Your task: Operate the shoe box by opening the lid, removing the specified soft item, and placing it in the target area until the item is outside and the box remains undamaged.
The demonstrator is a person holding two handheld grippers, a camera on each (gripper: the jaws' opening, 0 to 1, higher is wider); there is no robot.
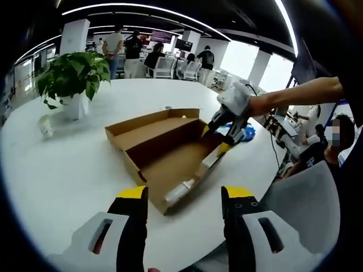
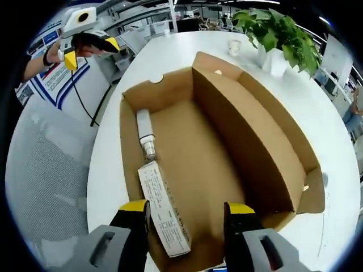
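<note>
An open cardboard shoe box (image 1: pixel 170 164) lies on the round white table (image 1: pixel 68 170), with its lid (image 1: pixel 148 128) folded back. Inside it lie a white bottle (image 2: pixel 146 134) and a white printed carton (image 2: pixel 163 211). My right gripper (image 2: pixel 187 211) hangs open just over the box's near end, with the carton below its left jaw. In the left gripper view the right gripper (image 1: pixel 218 139) reaches in over the box's right edge, above a blue crumpled thing (image 1: pixel 247 134) on the table. My left gripper (image 1: pixel 185 195) is open at the box's near corner, with the bottle (image 1: pixel 180 191) between its jaws' line.
A potted plant (image 1: pixel 74 79) and a small white cup (image 1: pixel 45 126) stand on the far side of the table. A grey chair (image 1: pixel 306 198) sits close to the table edge. Several people and office chairs (image 1: pixel 164 65) are in the background.
</note>
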